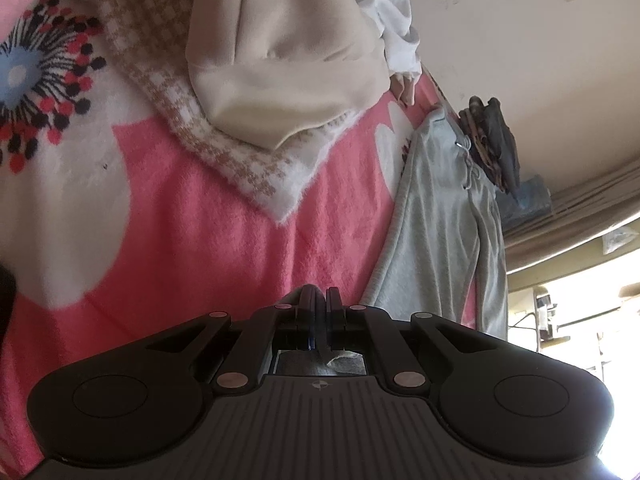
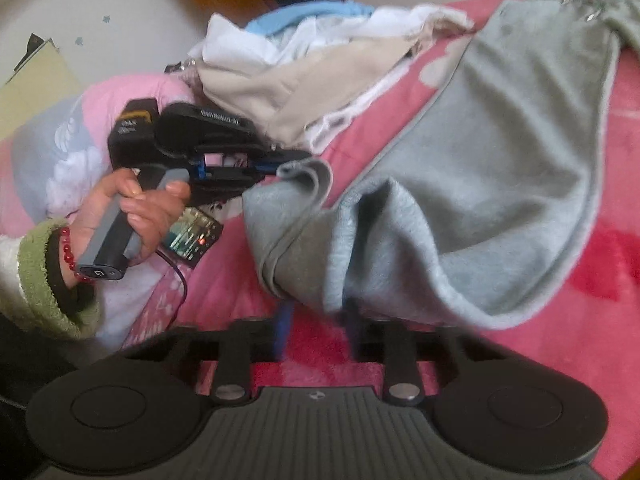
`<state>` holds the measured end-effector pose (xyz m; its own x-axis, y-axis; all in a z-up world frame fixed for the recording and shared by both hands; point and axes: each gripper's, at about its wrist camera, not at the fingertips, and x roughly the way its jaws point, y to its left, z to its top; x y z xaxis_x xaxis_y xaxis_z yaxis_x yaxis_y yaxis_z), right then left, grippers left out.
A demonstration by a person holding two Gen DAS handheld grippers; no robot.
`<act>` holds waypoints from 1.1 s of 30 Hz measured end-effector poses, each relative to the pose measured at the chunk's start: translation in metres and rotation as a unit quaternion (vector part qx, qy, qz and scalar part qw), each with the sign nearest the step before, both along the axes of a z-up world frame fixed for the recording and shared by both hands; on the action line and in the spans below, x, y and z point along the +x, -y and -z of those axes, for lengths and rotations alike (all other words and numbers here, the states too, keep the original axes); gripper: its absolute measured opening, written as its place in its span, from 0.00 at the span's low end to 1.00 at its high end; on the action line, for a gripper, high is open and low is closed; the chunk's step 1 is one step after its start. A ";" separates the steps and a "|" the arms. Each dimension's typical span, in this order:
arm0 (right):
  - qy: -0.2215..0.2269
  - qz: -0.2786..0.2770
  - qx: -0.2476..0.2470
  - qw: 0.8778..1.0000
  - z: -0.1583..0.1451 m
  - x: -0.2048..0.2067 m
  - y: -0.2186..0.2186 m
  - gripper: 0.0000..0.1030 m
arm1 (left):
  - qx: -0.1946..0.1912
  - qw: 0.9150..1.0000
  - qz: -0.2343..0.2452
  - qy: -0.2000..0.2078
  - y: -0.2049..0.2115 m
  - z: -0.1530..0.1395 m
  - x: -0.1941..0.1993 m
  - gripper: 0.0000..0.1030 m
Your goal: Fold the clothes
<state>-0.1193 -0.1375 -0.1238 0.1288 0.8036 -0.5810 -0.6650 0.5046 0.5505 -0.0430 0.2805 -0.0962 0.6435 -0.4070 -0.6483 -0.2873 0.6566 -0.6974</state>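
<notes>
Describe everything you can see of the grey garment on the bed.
The grey garment looks like soft fleecy sweatpants with a drawstring and metal-tipped cord at the far end. It lies lengthwise on the pink blanket, its near end bunched and lifted. The left gripper is shut on one corner; the right gripper, open, straddles the hem.

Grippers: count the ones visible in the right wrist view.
2. The right gripper is at the bottom, open around grey pants; the left gripper is mid-left, pinching the pants' hem.

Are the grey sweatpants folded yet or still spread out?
Partly folded: grey sweatpants lie spread, one hem doubled back, pinched by left hand-held gripper.
</notes>
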 end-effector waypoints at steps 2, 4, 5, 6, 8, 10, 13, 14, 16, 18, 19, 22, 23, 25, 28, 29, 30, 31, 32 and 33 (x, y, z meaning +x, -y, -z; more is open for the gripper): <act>-0.024 -0.003 0.046 0.999 -0.008 0.007 0.008 0.08 | 0.003 1.000 0.000 0.001 -0.001 0.000 0.001 0.03; -0.069 0.030 0.115 0.991 -0.014 0.022 0.029 0.07 | 0.005 1.000 0.001 0.003 -0.002 0.001 0.001 0.03; -0.095 0.057 0.150 0.982 -0.014 0.032 0.041 0.07 | 0.004 1.000 0.001 0.003 -0.002 0.002 0.002 0.03; -0.122 0.088 0.186 0.971 -0.012 0.042 0.053 0.07 | 0.003 1.000 0.001 0.002 -0.003 0.003 0.002 0.03; -0.164 0.143 0.220 0.951 -0.001 0.060 0.073 0.07 | 0.002 1.000 0.002 0.002 -0.002 0.004 0.003 0.03; -0.199 0.171 0.222 0.939 0.012 0.072 0.084 0.09 | 0.004 1.000 0.003 0.001 -0.001 0.004 0.003 0.03; -0.237 0.176 0.214 0.931 0.028 0.071 0.088 0.14 | 0.006 1.000 0.005 -0.001 0.000 0.004 0.002 0.02; -0.247 0.176 0.213 0.929 0.032 0.069 0.088 0.18 | 0.006 1.000 0.005 -0.001 0.000 0.005 0.001 0.03; -0.255 0.173 0.213 0.927 0.038 0.061 0.087 0.36 | 0.007 1.000 0.003 -0.002 -0.001 0.004 0.001 0.03; -0.255 0.171 0.208 0.929 0.041 0.055 0.084 0.37 | 0.009 1.000 0.003 -0.002 -0.002 0.003 0.000 0.03; -0.255 0.170 0.204 0.930 0.042 0.054 0.083 0.37 | 0.010 1.000 0.004 0.000 -0.001 0.001 -0.001 0.03; -0.257 0.183 0.192 0.929 0.044 0.055 0.080 0.37 | 0.014 1.000 0.005 0.004 -0.001 -0.003 -0.004 0.02; -0.256 0.187 0.192 0.929 0.044 0.055 0.080 0.37 | 0.015 1.000 0.006 0.005 0.000 -0.005 -0.005 0.03; -0.255 0.195 0.192 0.927 0.043 0.055 0.082 0.36 | 0.018 1.000 0.006 0.009 0.000 -0.009 -0.007 0.02; -0.254 0.208 0.193 0.925 0.042 0.055 0.084 0.17 | 0.018 1.000 0.011 0.019 0.001 -0.017 -0.013 0.02; -0.254 0.212 0.193 0.924 0.042 0.055 0.085 0.10 | 0.017 0.999 0.015 0.024 0.001 -0.021 -0.016 0.02; -0.253 0.216 0.193 0.923 0.042 0.055 0.085 0.09 | 0.016 0.999 0.020 0.032 0.000 -0.027 -0.020 0.02; -0.253 0.221 0.193 0.922 0.041 0.055 0.086 0.08 | 0.015 0.999 0.025 0.041 -0.001 -0.033 -0.025 0.02; -0.252 0.225 0.193 0.921 0.041 0.055 0.087 0.08 | 0.014 0.998 0.030 0.049 -0.002 -0.039 -0.029 0.02; -0.248 0.226 0.197 0.921 0.037 0.052 0.089 0.08 | 0.011 0.998 0.035 0.057 -0.003 -0.045 -0.035 0.02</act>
